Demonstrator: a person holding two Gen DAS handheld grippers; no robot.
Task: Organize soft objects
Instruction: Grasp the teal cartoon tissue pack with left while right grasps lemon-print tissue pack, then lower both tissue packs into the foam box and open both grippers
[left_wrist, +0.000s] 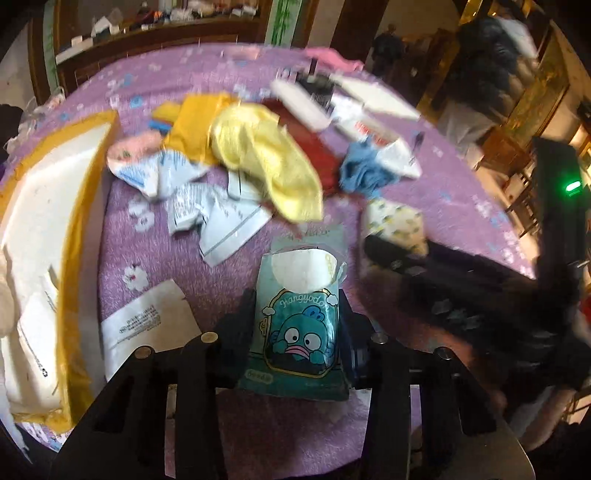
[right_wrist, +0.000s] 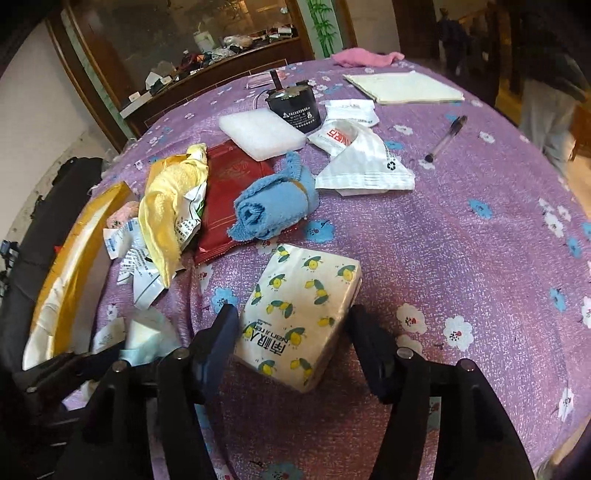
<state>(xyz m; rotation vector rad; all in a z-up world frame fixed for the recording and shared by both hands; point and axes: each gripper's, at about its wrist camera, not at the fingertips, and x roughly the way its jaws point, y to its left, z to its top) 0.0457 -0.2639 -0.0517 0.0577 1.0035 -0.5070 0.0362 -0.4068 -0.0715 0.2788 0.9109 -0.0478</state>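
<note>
My left gripper (left_wrist: 295, 317) is shut on a teal cartoon tissue pack (left_wrist: 299, 325) and holds it just above the purple flowered tablecloth (left_wrist: 155, 258). My right gripper (right_wrist: 291, 321) is open, with its fingers on either side of a white tissue pack printed with lemons (right_wrist: 299, 310) that lies on the cloth; the pack also shows in the left wrist view (left_wrist: 395, 221). A yellow cloth (right_wrist: 166, 214), a rolled blue towel (right_wrist: 273, 206) and a pink cloth (right_wrist: 365, 57) lie farther back.
A dark red packet (right_wrist: 229, 199), white foam block (right_wrist: 266, 133), black round device (right_wrist: 291, 107), white paper bags (right_wrist: 365, 166), a pen (right_wrist: 445, 138) and folded white cloth (right_wrist: 402, 86) lie on the table. A gold-edged white box (right_wrist: 70, 277) is at the left.
</note>
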